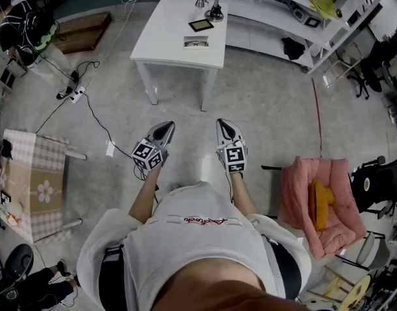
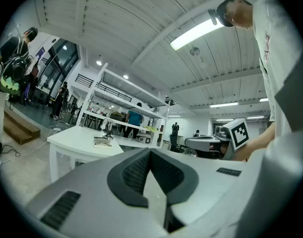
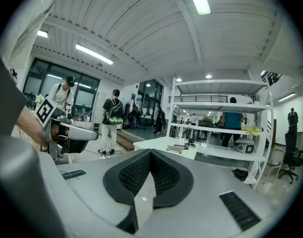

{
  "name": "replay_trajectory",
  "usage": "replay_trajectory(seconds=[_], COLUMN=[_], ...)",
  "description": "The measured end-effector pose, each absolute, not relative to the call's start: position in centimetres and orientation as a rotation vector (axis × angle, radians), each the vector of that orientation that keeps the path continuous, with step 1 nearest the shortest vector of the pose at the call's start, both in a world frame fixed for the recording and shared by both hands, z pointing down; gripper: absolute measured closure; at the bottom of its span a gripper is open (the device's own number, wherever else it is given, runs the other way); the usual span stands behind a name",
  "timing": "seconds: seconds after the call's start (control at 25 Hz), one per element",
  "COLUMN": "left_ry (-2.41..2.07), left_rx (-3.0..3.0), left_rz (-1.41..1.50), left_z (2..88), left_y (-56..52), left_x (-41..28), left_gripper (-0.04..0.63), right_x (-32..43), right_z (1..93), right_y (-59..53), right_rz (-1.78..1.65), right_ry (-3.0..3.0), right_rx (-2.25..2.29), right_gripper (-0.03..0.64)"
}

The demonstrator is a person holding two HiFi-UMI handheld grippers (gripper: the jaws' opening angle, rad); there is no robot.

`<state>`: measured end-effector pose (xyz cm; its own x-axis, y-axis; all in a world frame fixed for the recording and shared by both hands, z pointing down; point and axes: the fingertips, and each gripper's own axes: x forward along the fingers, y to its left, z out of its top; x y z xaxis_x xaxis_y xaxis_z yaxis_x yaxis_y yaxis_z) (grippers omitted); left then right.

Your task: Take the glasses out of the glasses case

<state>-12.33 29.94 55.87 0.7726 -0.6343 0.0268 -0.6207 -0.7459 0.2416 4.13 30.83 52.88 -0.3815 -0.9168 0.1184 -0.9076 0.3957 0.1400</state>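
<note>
Holding both grippers out level, I'm standing well short of the white table point(image 1: 179, 34). The left gripper point(image 1: 167, 128) has its jaws together on nothing, and so does the right gripper point(image 1: 222, 124). The glasses case point(image 1: 196, 42) lies near the table's front edge, just before a small dark frame point(image 1: 200, 24) and a lamp point(image 1: 215, 8).

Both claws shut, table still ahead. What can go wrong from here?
1. The left claw and right claw are shut, well short of the table; they need opening before the glasses case.
2. The case sits near the table's front edge: a bump could knock it off.
3. Floor cable beside the path: possible trip hazard.
</note>
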Motion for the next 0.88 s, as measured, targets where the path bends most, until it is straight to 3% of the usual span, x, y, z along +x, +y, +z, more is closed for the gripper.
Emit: replay_trajectory(seconds=[0.88], left_ry=[-1.005], left_rx=[2.713], left_rz=[-0.066], left_z=[56.2], left_y=[30.5], left_x=[-9.1], left_gripper=[0.604], right_x=[5.1], right_z=[54.6], right_y=[30.6], right_rz=[-0.004], right_ry=[-2.539], right_rx=[1.576], right_gripper=[0.595])
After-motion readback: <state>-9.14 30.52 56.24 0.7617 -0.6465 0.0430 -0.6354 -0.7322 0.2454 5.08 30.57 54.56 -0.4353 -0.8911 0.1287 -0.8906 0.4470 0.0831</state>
